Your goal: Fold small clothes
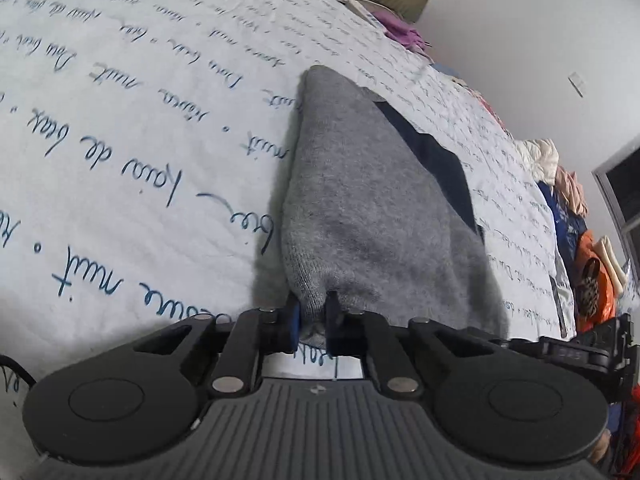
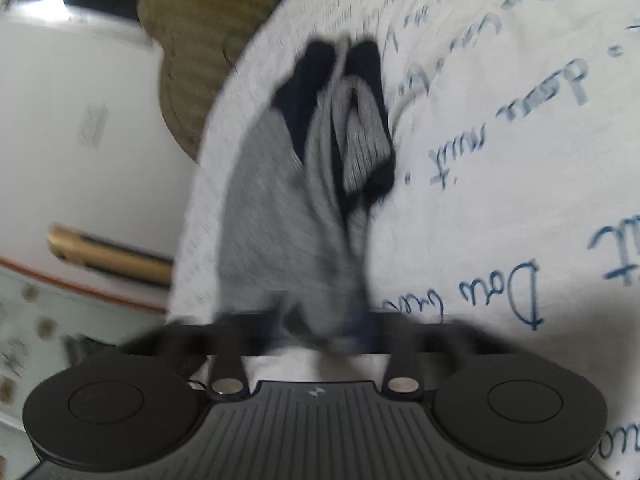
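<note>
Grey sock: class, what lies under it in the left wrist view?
Under the grey sock lie a dark navy piece showing at its right edge, and the white script-printed bedsheet. How far the navy piece extends beneath is hidden.

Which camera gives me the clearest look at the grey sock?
The left wrist view: the grey sock is sharp there, lying on the white bedspread with the left gripper shut on its near end. The right wrist view shows it blurred, bunched, with dark trim.
</note>
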A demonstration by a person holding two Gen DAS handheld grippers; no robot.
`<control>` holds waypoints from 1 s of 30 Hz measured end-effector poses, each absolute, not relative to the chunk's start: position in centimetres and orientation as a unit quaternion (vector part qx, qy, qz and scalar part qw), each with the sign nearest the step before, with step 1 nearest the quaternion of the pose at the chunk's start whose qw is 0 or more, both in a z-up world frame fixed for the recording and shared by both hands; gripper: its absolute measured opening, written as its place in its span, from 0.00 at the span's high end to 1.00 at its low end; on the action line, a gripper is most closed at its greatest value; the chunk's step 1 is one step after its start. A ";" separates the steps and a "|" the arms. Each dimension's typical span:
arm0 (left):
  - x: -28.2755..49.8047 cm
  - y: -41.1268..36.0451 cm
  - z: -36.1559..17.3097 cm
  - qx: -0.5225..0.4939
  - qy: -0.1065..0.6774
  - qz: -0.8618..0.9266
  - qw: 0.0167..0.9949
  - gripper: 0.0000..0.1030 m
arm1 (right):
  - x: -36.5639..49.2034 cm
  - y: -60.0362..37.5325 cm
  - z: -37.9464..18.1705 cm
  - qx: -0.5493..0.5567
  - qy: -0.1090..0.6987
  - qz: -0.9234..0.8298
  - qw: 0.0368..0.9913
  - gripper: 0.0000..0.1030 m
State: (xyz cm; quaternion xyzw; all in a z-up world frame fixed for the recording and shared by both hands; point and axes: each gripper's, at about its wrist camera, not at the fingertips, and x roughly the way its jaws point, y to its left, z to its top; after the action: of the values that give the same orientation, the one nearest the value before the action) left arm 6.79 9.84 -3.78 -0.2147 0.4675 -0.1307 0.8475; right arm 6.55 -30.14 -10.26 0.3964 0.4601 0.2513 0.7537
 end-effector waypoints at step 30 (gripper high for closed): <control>-3.2 1.5 -4.1 0.041 0.383 -0.068 0.920 0.32 | -3.0 -21.6 -5.8 0.046 0.410 0.099 0.906 0.32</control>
State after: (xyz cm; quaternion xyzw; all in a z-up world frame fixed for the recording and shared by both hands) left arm -3.19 1.48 -4.09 0.0412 0.3829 -0.0676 0.9204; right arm -3.01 -21.55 -5.77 0.0464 0.4098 0.0988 0.9056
